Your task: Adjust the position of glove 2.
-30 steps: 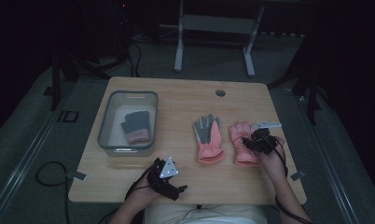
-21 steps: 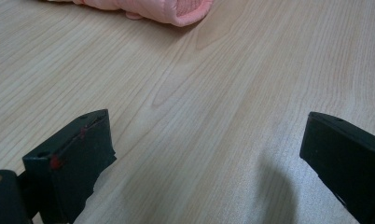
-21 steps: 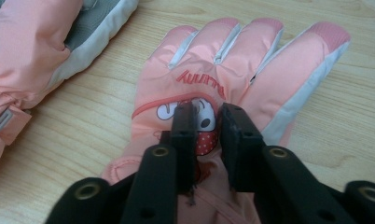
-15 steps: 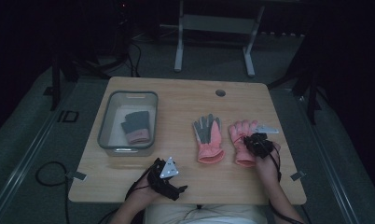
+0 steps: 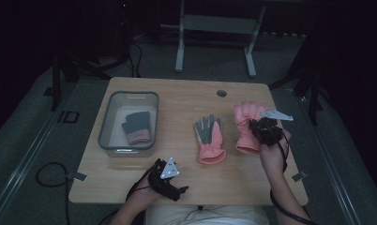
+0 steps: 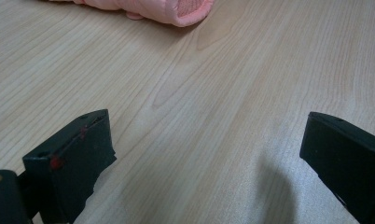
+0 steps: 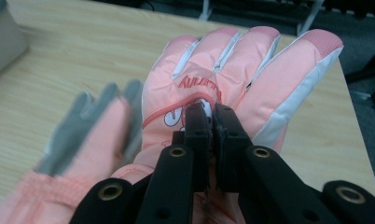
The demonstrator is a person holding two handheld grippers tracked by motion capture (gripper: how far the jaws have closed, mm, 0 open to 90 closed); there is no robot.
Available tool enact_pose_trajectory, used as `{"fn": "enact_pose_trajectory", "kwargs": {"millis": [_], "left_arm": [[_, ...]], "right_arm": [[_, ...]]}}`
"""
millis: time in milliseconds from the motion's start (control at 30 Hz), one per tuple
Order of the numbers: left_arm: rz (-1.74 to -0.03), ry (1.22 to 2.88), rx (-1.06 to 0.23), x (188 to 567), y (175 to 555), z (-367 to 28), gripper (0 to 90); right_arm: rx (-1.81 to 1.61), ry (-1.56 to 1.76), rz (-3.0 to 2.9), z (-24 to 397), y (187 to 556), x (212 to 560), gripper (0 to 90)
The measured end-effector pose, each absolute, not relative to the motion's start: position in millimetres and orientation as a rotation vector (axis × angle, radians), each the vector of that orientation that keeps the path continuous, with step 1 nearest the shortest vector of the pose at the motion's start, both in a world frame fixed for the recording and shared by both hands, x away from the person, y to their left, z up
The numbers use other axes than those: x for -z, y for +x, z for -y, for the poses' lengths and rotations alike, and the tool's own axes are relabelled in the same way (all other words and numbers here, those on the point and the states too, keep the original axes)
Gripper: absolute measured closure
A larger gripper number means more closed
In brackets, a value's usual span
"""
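Gripping pink ski glove [image 7: 232, 79] near right tabletop edge, right gripper [image 7: 209, 116] fingers clenched; left gripper [image 5: 167, 180] released, idle. Next, likely: lift toward bin [image 5: 128, 96].

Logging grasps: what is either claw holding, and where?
The right claw pinches the pink glove on its back, mid-hand. The left claw is open, holding nothing.

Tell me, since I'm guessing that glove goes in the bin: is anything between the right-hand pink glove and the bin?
Yes. The other pink glove lies on the table between the pinched glove and the bin. The right gripper would have to lift over it.
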State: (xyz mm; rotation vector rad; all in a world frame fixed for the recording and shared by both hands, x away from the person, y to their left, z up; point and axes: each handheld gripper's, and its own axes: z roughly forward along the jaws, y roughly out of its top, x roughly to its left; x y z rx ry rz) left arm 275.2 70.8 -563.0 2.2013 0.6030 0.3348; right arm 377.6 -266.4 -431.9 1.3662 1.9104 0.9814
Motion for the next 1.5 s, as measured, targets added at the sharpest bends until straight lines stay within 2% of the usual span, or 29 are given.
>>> {"fn": "enact_pose_trajectory", "kwargs": {"millis": [333, 667, 1100, 1500], "left_arm": [[-0.599, 2.199, -0.335, 563, 275, -72, 2.2], [-0.591, 2.203, -0.333, 563, 275, -71, 2.2], [-0.59, 2.203, -0.331, 563, 275, -72, 2.2], [-0.597, 2.192, -0.315, 564, 276, -71, 2.2]], "right_arm": [[-1.065, 1.309, -1.935, 211, 371, 413, 85.7], [-1.07, 1.331, -2.002, 167, 369, 430, 85.7], [-0.983, 1.41, -2.093, 158, 385, 478, 85.2], [-0.975, 1.421, -2.131, 155, 394, 493, 79.2]]}}
